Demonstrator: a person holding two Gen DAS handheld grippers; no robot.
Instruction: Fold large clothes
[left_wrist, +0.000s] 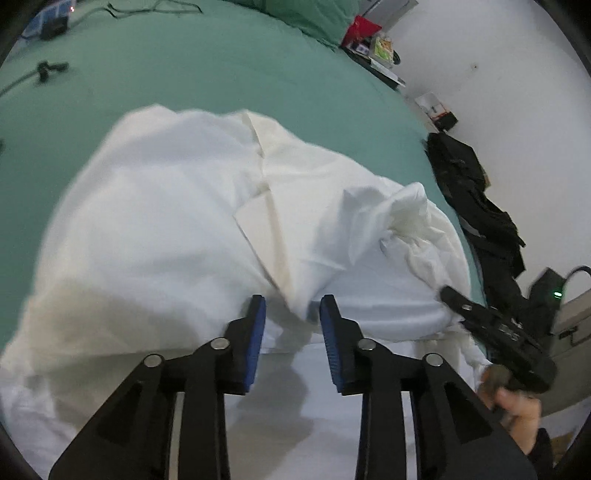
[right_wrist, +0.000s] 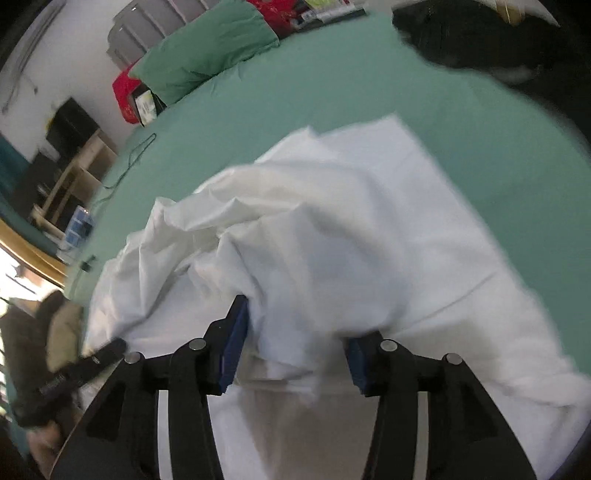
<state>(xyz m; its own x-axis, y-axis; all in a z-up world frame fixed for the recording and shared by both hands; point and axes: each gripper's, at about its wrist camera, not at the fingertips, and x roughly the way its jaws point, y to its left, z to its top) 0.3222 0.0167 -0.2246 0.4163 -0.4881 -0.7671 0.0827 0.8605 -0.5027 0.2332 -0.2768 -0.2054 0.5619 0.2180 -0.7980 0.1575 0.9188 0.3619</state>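
Note:
A large white garment (left_wrist: 166, 206) lies crumpled on the green bed (left_wrist: 221, 74). My left gripper (left_wrist: 291, 306) is open just above its near edge, with a fold of cloth rising between the blue pads (left_wrist: 258, 332). My right gripper (right_wrist: 295, 325) is open with a bunched fold of the white garment (right_wrist: 332, 240) lying between the jaws and covering the right fingertip. The right gripper also shows at the right of the left wrist view (left_wrist: 495, 332), at the garment's edge. The left gripper shows at the lower left of the right wrist view (right_wrist: 85, 365).
Black clothing (left_wrist: 476, 206) lies along the bed's right edge. A green pillow (right_wrist: 207, 51) and red boxes (right_wrist: 127, 92) sit at the head of the bed. Cables (left_wrist: 40, 72) lie on the far sheet. A wooden shelf (right_wrist: 74, 166) stands beside the bed.

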